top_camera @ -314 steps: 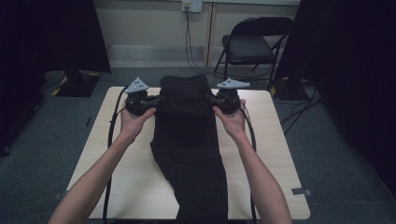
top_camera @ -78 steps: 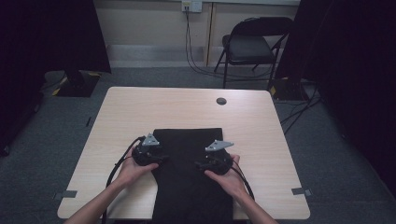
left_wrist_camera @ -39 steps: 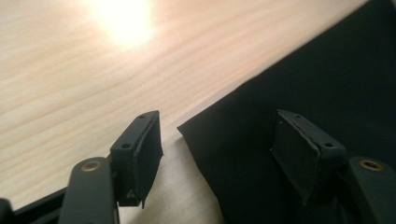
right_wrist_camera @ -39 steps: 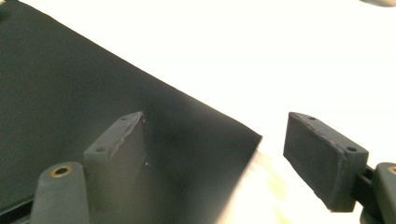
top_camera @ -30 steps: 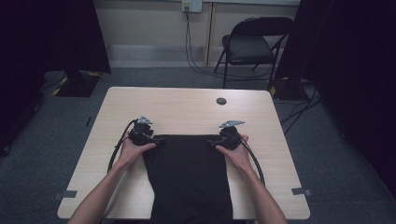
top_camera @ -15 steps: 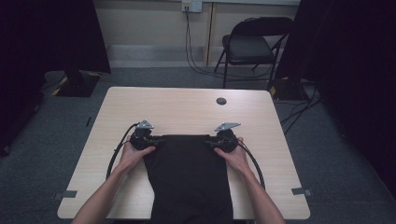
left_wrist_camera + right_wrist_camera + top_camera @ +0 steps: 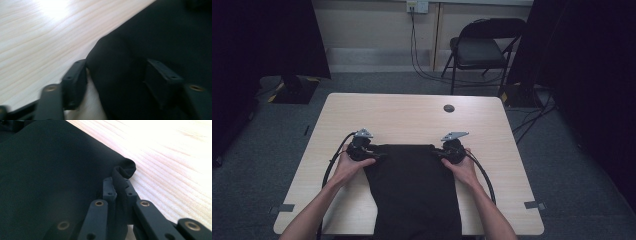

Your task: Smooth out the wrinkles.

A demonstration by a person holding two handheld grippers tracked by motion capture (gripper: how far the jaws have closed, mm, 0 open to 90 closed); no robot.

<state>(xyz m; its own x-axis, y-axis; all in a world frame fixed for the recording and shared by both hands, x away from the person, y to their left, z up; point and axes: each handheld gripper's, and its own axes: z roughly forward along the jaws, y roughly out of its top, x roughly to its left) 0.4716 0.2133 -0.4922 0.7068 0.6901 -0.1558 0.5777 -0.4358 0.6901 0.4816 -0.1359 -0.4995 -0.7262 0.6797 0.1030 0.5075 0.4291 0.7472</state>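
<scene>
High view: one black cloth lies on the counter, one gripper at each far corner. Left gripper view: left gripper fingers apart, straddling the cloth corner. Right gripper view: right gripper fingers clamped on a cloth fold.

Light wood table stands on grey carpet floor. Black folding chair behind it, near the beige wall (cables hang from a wall outlet). Dark curtains flank both sides. Tape marks on the floor.
</scene>
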